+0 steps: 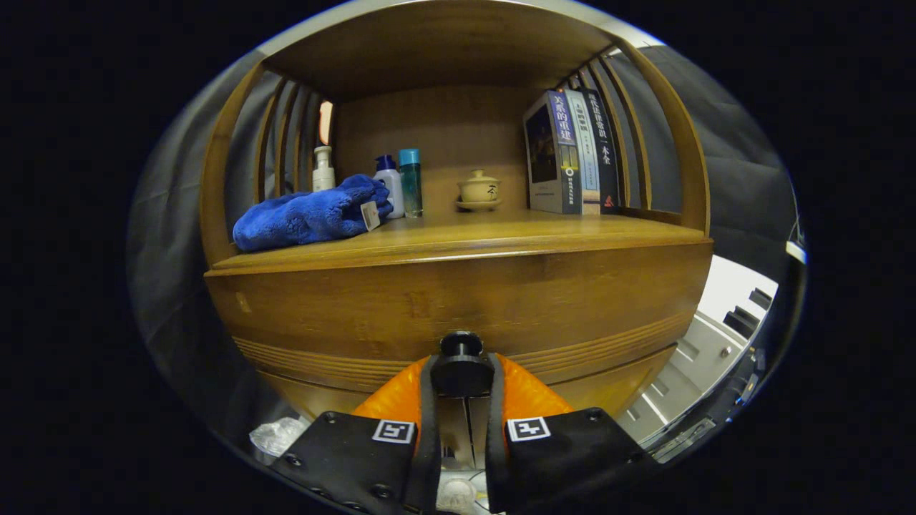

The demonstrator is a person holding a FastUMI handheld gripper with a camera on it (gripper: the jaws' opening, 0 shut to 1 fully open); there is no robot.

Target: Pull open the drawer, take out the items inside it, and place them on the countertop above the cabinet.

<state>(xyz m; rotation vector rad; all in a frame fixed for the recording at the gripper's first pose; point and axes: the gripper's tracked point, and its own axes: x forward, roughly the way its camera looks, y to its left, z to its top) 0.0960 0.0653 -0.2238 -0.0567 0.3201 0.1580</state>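
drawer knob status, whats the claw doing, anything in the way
Claw shut on drawer knob. Drawer looks closed, nothing taken out yet. Blue towel, bottles, teacup, books on countertop; middle free.

A wooden cabinet [458, 300] stood straight ahead of the fingers, its grain warm under a soft light from above. Beyond and above them ran an open shelf recess with a plain wooden back panel [436, 136] and a wooden ceiling board in shadow. Curved vertical slats [283, 139] closed the recess on the left of the fingers, and matching slats [626, 129] closed it on the right. Dark cloth walls [723, 186] hung behind the cabinet on both sides. Low to the right of the fingers lay a pale grey surface [723, 300] with dark slots.
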